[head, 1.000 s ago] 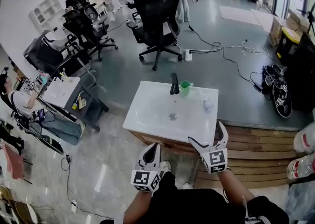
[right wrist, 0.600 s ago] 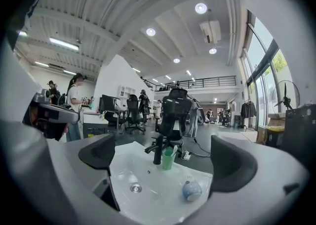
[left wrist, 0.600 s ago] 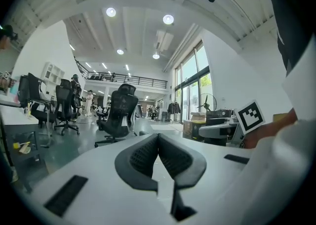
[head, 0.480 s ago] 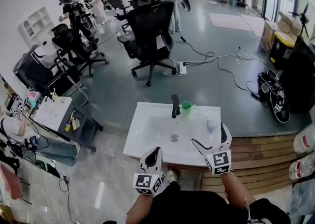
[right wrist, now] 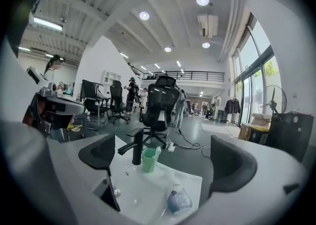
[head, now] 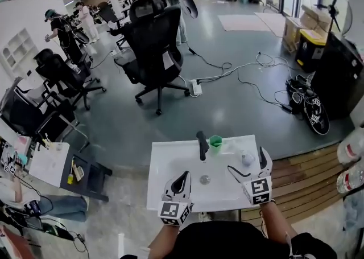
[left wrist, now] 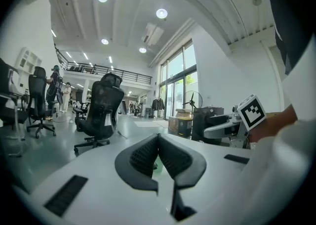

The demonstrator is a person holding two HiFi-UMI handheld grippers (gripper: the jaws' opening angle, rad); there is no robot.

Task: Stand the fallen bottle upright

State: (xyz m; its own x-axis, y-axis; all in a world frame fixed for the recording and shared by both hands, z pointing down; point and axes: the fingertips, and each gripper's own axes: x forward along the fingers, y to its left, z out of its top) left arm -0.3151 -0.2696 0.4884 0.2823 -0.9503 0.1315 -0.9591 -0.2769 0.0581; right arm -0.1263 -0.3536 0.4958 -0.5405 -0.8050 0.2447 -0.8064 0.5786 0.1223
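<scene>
White glazed sink top (head: 165, 179) below me, and on its right-hand part lies the bottle (right wrist: 178, 201) – on its side, well to the right of the black tap (right wrist: 134, 150) and the green cup (right wrist: 148, 159) just beside the tap. It is pale and half see-through, with a bluish end turned toward me and print on the paler part beyond. I cannot tell which end is the cap.

My right gripper (right wrist: 164, 158) has its jaws wide apart with nothing in them; the bottle shows low between them, not touched by either. From the head view this gripper hovers over the right edge of the top, about above the bottle. My left gripper (left wrist: 159, 157) has its jaws pressed together on nothing, and hangs over the near edge of the sink, away from the job.

I judge the bottle a small plastic one – light, smooth, and likely to skid or roll on that glossy surface if I nudge it before I close. The wall will probably give a little, so a hard squeeze is not wanted. Any liquid inside would shift as it tips. I would take it across the body, somewhat toward the upper end, with the jaws on its narrower sides, then swing the base down.
</scene>
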